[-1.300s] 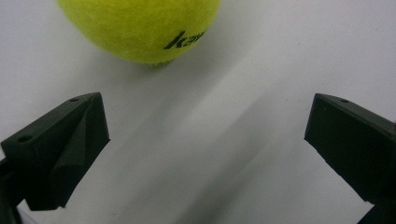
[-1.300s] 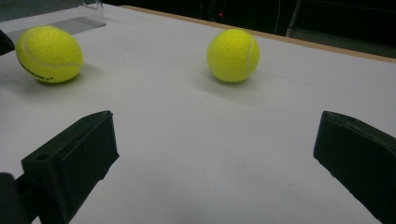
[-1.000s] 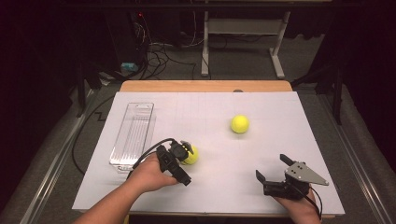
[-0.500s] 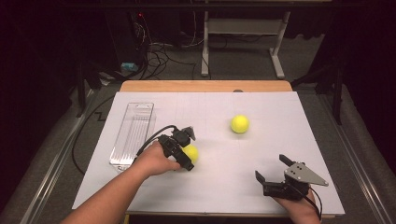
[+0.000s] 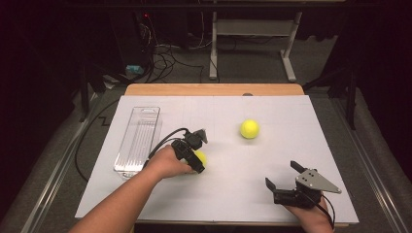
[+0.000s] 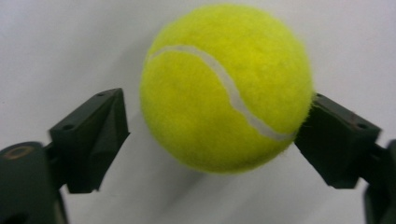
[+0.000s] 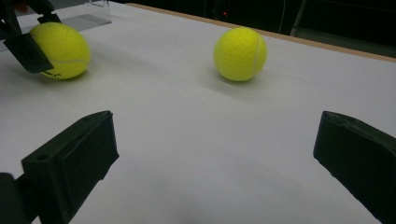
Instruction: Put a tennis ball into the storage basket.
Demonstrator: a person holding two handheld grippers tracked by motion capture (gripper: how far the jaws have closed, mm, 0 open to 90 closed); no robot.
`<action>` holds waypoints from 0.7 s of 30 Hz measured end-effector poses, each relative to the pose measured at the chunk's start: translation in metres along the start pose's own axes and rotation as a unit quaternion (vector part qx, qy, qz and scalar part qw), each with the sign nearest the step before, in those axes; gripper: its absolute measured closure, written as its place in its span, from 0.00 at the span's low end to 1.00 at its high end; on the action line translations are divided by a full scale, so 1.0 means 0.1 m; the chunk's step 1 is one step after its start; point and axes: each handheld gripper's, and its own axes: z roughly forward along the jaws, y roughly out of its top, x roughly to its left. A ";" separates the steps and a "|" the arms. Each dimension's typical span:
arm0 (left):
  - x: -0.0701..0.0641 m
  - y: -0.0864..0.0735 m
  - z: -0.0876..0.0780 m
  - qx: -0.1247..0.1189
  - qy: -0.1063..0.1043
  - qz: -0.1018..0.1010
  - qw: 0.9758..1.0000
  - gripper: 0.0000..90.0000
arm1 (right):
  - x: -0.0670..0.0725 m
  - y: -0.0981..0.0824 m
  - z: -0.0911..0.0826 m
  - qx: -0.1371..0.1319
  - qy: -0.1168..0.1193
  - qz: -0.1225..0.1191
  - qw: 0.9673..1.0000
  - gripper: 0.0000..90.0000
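High view, left gripper (image 5: pixel 198 158) over near tennis ball (image 5: pixel 200 157) beside clear tray (image 5: pixel 138 141), left gripper view, jaws just closing around ball (image 6: pixel 226 88) (one pad touching, other apart), right gripper view, right gripper (image 7: pixel 219 163) wide apart, second ball (image 7: pixel 240 53) beyond.

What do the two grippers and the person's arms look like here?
Both grippers are black with blocky, wedge-shaped jaws. The left gripper trails a black looping cable; the right gripper carries a grey three-cornered plate with dark holes and a thin black cable. The forearms are bare, no sleeves.
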 end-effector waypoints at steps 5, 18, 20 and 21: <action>-0.02 0.00 -0.02 -0.005 -0.005 0.006 1.000 0.29 | 0.00 0.00 0.00 0.000 0.000 -0.003 1.000 0.00; -0.07 -0.02 -0.19 -0.003 -0.009 0.020 1.000 0.30 | 0.01 0.00 0.00 0.001 0.000 -0.002 1.000 0.00; -0.09 -0.02 -0.25 -0.002 -0.006 0.024 1.000 0.30 | 0.01 0.00 0.00 0.000 0.001 -0.004 1.000 0.00; -0.09 -0.02 -0.25 -0.002 -0.006 0.024 1.000 0.30 | 0.01 0.00 0.00 0.000 0.001 -0.004 1.000 0.00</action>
